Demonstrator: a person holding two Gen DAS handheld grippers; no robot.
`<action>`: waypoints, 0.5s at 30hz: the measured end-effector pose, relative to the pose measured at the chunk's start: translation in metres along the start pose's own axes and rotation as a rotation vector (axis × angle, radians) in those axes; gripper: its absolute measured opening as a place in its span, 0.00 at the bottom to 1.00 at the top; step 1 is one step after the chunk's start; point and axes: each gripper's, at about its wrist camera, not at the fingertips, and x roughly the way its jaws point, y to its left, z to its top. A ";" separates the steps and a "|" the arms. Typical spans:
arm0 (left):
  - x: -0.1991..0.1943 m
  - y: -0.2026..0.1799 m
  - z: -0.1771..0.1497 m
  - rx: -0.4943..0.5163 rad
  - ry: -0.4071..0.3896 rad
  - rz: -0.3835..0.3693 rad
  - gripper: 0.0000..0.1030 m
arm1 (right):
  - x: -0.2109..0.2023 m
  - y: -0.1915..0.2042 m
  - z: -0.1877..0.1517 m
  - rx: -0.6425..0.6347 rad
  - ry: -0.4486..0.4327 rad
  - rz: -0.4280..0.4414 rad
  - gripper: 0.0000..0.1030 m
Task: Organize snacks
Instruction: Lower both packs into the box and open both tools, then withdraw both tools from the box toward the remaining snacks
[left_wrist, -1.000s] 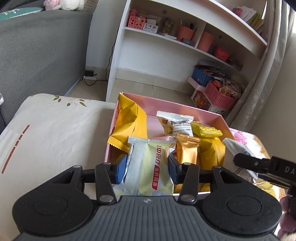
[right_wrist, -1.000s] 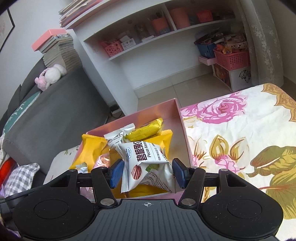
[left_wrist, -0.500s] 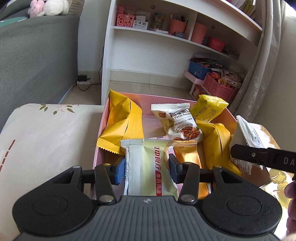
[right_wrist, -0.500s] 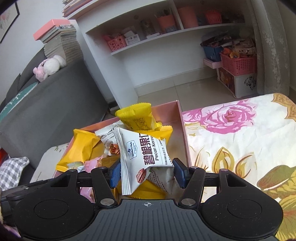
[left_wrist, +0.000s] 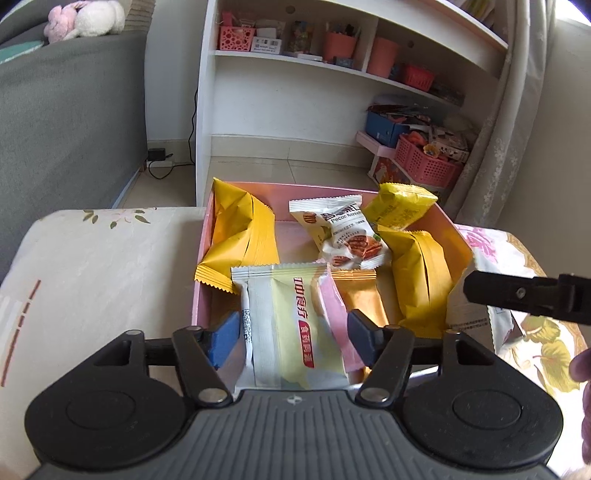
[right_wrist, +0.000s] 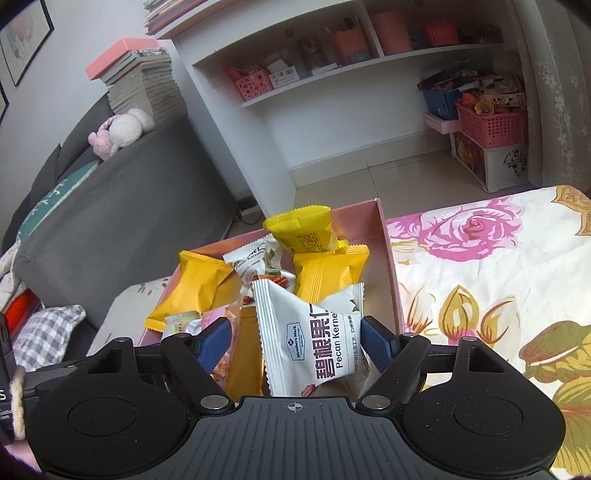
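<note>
A pink box on the table holds several snack packets: yellow ones, a white pecan packet and an orange one. My left gripper stands open at the box's near edge, with a pale green packet lying loose between its fingers. My right gripper stands open at the box's near right corner, with a white pecan packet loose between its fingers. The right gripper's finger shows at the right of the left wrist view.
The table wears a floral cloth. A white shelf unit stands behind the table on the tiled floor, with pink baskets beside it. A grey sofa lies to the left. The curtain hangs at the right.
Both grippers have opened, their fingers now stand apart from the packets. The green packet and the white pecan packet have sunk lower towards the box. The small yellow packet now leans upright at the back.
</note>
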 end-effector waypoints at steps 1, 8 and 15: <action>-0.002 -0.001 -0.001 0.006 0.002 0.002 0.65 | -0.004 0.000 0.000 -0.002 -0.004 -0.002 0.78; -0.023 -0.002 -0.002 0.001 0.044 0.000 0.82 | -0.029 0.001 -0.001 0.025 -0.012 -0.014 0.86; -0.052 -0.007 -0.013 0.049 0.062 0.029 0.96 | -0.048 0.014 -0.013 0.008 0.042 -0.029 0.91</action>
